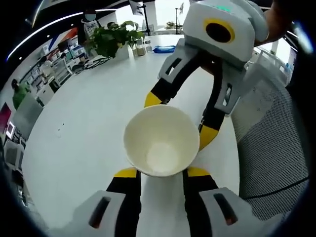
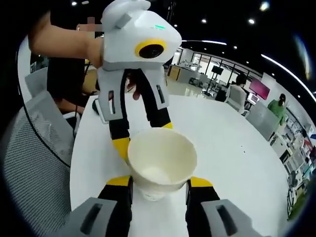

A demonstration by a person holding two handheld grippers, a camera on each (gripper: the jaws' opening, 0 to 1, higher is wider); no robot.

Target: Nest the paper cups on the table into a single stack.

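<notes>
In the left gripper view we see a white paper cup [image 1: 161,140] at the centre of the frame, its mouth facing the camera, sitting over the white table [image 1: 79,133]. Our left gripper [image 1: 162,172] rises from the bottom edge, its yellow-tipped jaws at either side of the cup's lower part; the tips appear to touch the wall, yet we cannot tell for sure whether they clamp it. The right gripper [image 1: 180,118] reaches in from the upper right, its two jaws spread around the cup's far rim.

In the right gripper view the same paper cup [image 2: 162,163] sits just below the middle of the frame, between the yellow tips of our right gripper [image 2: 161,181] at the bottom; here too we cannot tell whether the hold is firm. The left gripper [image 2: 143,138] comes down from the upper left, held by a hand [image 2: 64,42].

A potted plant [image 1: 111,39] stands at the table's far end, upper left of the left gripper view. A mesh chair back [image 1: 271,148] fills that view's right side.
</notes>
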